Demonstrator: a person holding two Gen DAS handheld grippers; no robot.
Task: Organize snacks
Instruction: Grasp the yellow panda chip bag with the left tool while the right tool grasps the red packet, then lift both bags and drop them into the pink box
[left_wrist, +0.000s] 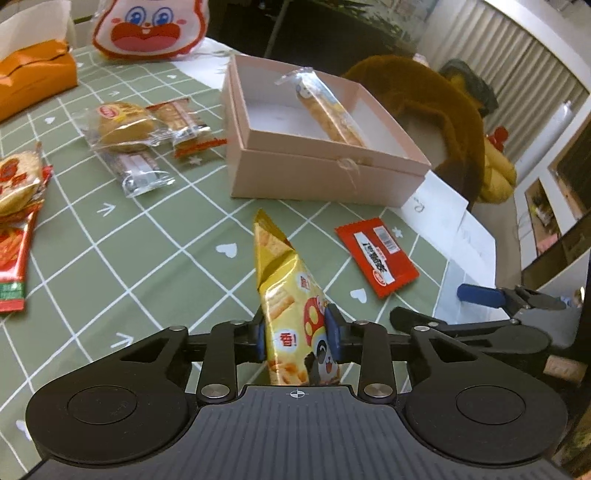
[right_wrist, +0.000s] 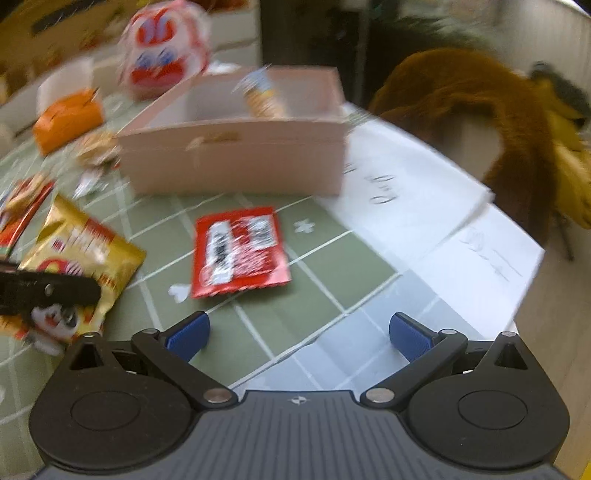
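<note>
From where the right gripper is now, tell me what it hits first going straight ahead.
Most likely the red packet on the table: it lies just ahead of the open right gripper, nothing between. The pink box sits further back. Depth is uncertain; the frame is blurred.

yellow packet (left_wrist: 284, 295): glossy foil | box (left_wrist: 317, 181): matt card | tablecloth (left_wrist: 147, 236): smooth

Green grid tablecloth (left_wrist: 155, 236) on table; pale curtains (left_wrist: 517, 62) behind; shelving (left_wrist: 554, 206) at rt.

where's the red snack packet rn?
The red snack packet lies flat on the green checked tablecloth, just in front of the pink box, ahead of the open right claw.
</note>
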